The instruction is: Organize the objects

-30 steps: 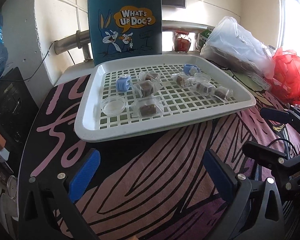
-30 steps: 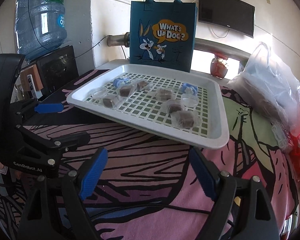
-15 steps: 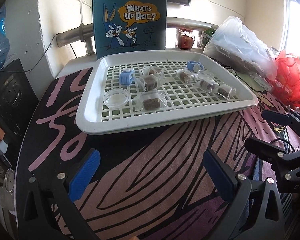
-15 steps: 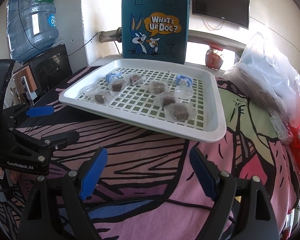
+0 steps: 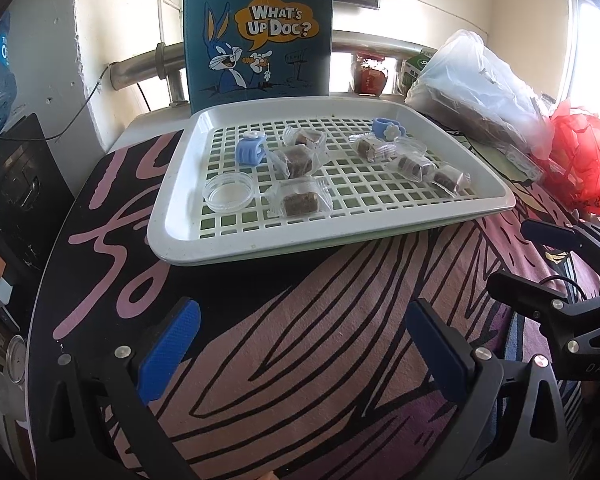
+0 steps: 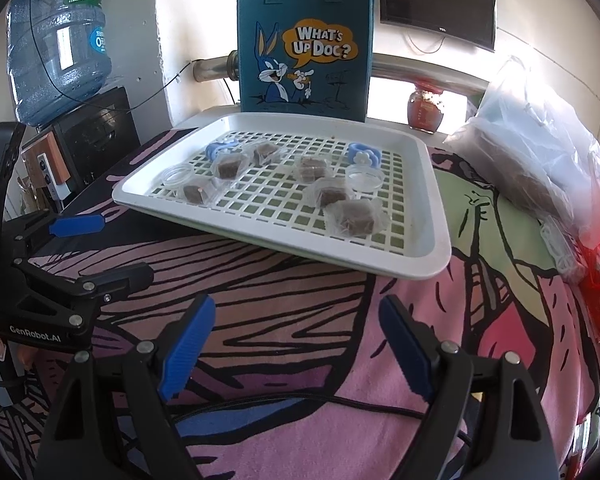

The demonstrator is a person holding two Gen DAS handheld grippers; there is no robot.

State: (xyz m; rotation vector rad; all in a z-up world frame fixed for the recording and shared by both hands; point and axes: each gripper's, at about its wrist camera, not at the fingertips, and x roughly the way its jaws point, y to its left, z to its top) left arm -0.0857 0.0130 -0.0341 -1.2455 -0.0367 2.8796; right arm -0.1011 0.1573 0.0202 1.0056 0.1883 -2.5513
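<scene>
i have both the left gripper (image 5: pixel 300 344) and right gripper (image 6: pixel 296 344) short of the white tray (image 5: pixel 172 236), fingers wide and empty over the patterned table (image 5: pixel 300 360). on the tray lie wrapped brown snacks (image 5: pixel 300 202), two blue clips (image 5: pixel 250 151) and clear round lids (image 5: pixel 228 192).

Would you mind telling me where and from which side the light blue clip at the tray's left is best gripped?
I'd take the light blue clip across its rounded body, coming down from above. It lies flat on the tray, with open grid to its left; the wrapped brown cube crowds its right side.
</scene>
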